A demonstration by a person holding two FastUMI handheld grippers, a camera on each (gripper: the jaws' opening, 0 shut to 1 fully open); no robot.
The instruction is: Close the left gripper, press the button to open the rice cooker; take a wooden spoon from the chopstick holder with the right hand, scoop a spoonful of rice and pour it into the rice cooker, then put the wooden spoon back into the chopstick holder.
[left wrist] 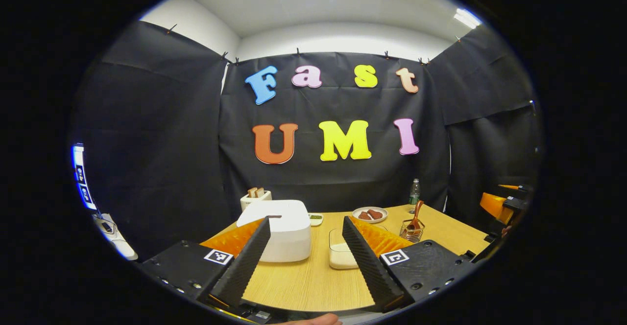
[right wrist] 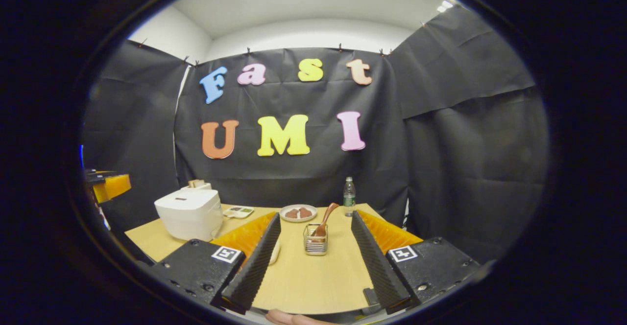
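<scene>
Opening configuration. The left gripper [left wrist: 306, 227] hangs above the near edge of the counter [left wrist: 313, 281] with its jaws spread wide; the right gripper [right wrist: 316, 224] is likewise spread, and neither touches anything. The rice cooker [left wrist: 283, 229], a white rounded box with its lid down, stands on the counter's left half, ahead of the left gripper; the button cannot be made out for certain, though a dark mark sits near the lid's front edge. Judged by its bulk, the cooker is heavy and rigid enough to stay put under a press, provided the push goes downward rather than sideways across the smooth counter. The chopstick holder [right wrist: 315, 239], a small wire basket, stands between the right gripper's fingers but well ahead of them, with the wooden spoon [right wrist: 325, 219] leaning in it, handle rising up and to the right. The spoon appears light, stiff and slightly slick; the free upper handle is the sensible grasp point, since the bowl sits down in the basket. The holder itself looks light and could tip or slide if the spoon is dragged sideways. A pale container of rice [left wrist: 340, 254] sits just right of the cooker. A plate [right wrist: 298, 212] and a bottle [right wrist: 349, 197] stand at the far edge.
</scene>
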